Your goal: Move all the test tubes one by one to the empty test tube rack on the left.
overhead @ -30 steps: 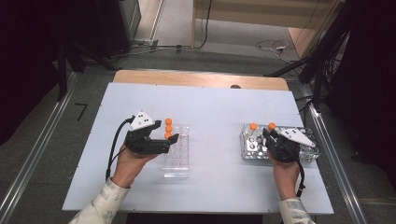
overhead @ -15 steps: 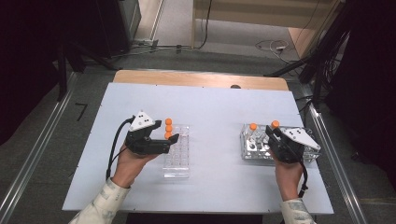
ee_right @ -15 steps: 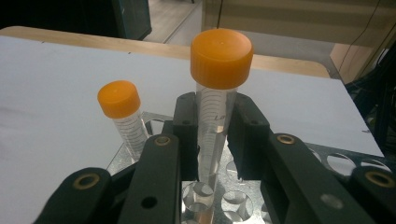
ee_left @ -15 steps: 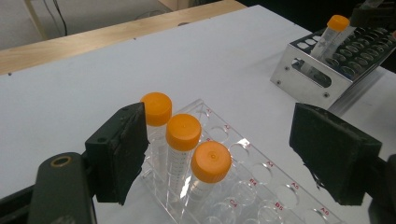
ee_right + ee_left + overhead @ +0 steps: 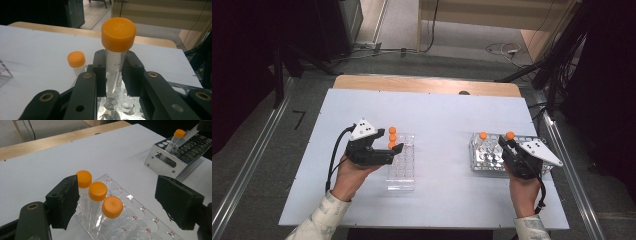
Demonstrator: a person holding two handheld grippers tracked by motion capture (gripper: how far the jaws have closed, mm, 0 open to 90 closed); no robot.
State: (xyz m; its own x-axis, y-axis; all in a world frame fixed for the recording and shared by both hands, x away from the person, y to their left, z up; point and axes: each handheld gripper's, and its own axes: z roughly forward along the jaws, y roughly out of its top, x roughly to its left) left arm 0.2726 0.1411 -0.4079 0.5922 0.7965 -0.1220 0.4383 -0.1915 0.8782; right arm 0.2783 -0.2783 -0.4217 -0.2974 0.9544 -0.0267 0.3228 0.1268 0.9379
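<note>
The right hand-held gripper (image 5: 510, 145) pinches a clear tube (image 5: 114, 72) with an orange cap (image 5: 118, 34), its two black jaws pressed against the tube's sides just below the cap. In the right gripper view the tube stands nearly upright between the jaws, its lower end just above the holes of the metal rack (image 5: 120, 106). In the high view this gripper sits over the near right part of the rack (image 5: 477, 162), which lies on the right side of the white table (image 5: 437, 115). A second capped tube (image 5: 77, 63) stands in the rack just beside the held one, toward the table's middle; its cap (image 5: 483, 135) shows at the rack's far left corner in the high view.

The left hand-held gripper (image 5: 398, 149) has its jaws spread, with nothing between the pads. It hovers at the far end of the clear plastic rack (image 5: 402, 172), which lies on the left half of the table, well apart from the metal rack. Three orange-capped tubes (image 5: 97, 200) stand in a row at that rack's far left corner; in the left gripper view the left jaw is just beside them, and the other jaw stands well off to the right over the table. The rack's other holes, marked with red letters and numbers, are vacant.

A wooden board (image 5: 427, 85) borders the table's far edge.
</note>
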